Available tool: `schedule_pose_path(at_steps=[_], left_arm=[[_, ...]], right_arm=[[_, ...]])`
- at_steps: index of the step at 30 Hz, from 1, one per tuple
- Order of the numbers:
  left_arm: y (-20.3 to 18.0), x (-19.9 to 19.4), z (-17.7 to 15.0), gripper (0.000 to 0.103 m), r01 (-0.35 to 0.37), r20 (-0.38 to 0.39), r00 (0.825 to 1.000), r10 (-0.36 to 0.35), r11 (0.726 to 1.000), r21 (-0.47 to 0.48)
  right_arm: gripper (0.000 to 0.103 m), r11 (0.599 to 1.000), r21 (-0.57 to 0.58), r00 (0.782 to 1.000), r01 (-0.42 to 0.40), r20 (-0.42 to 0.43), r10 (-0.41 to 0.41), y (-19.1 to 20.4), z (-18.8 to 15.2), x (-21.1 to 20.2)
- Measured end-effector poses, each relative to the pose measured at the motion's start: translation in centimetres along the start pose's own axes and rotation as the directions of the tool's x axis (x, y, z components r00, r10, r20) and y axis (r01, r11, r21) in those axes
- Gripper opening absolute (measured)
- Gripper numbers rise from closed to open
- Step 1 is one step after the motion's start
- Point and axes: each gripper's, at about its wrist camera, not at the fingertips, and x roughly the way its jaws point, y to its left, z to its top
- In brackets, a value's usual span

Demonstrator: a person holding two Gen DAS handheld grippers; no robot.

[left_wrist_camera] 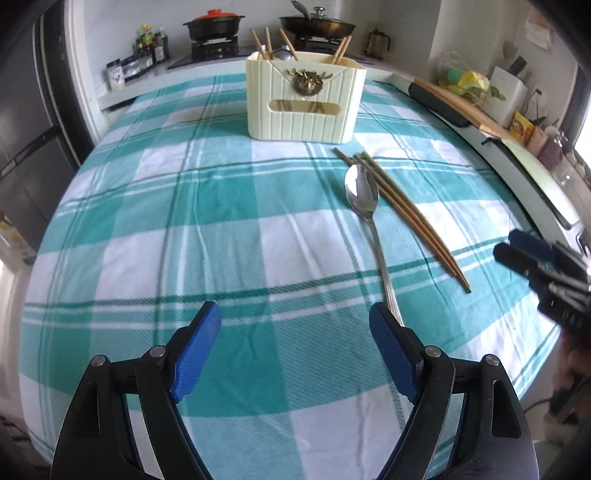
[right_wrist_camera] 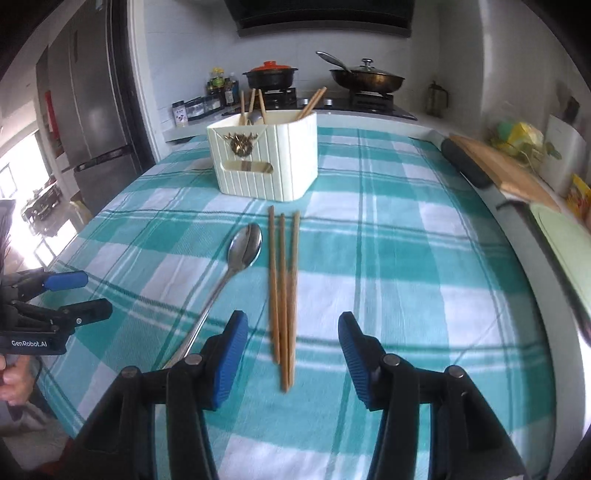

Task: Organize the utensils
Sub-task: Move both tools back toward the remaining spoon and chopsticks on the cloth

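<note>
A cream utensil holder (left_wrist_camera: 303, 107) (right_wrist_camera: 266, 162) stands at the far middle of the checked tablecloth (left_wrist_camera: 184, 229), with chopsticks and a spoon head sticking out of it. A metal spoon (left_wrist_camera: 364, 195) (right_wrist_camera: 245, 245) and three wooden chopsticks (left_wrist_camera: 402, 210) (right_wrist_camera: 282, 288) lie on the cloth in front of it. My left gripper (left_wrist_camera: 295, 310) is open above bare cloth, and the spoon's handle end runs under its right finger. My right gripper (right_wrist_camera: 291, 317) is open, with the chopsticks' near ends between its fingers and untouched. Each gripper shows at the edge of the other's view (left_wrist_camera: 517, 247) (right_wrist_camera: 92, 293).
Behind the table a stove carries a black pot with a red lid (left_wrist_camera: 214, 24) and a lidded pan (left_wrist_camera: 317, 22). Bottles (left_wrist_camera: 147, 44) stand to the left of the stove, and a steel fridge (right_wrist_camera: 99, 110) beyond them. A cutting board (right_wrist_camera: 506, 170) lies along the right counter.
</note>
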Motion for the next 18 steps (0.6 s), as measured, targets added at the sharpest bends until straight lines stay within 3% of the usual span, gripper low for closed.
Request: schedule_pose_path(at_steps=[5, 11, 18], left_arm=[[-1.5, 0.0, -1.4, 0.084, -0.011, -0.003, 1.0, 0.011, 1.0, 0.023], [-2.2, -0.2, -2.0, 0.084, -0.012, 0.001, 1.0, 0.012, 1.0, 0.024], [-2.2, 0.3, -2.5, 0.084, -0.029, -0.017, 0.999, 0.03, 0.999, 0.019]], right_arm=[[0.052, 0.998, 0.034, 0.998, 0.054, -0.021, -0.054, 1.1, -2.9, -0.3], [0.052, 0.992, -0.001, 0.992, 0.128, -0.005, -0.128, 1.6, -3.2, -0.5], [0.052, 0.989, 0.018, 0.99, 0.143, -0.009, -0.143, 0.9, -3.3, -0.4]])
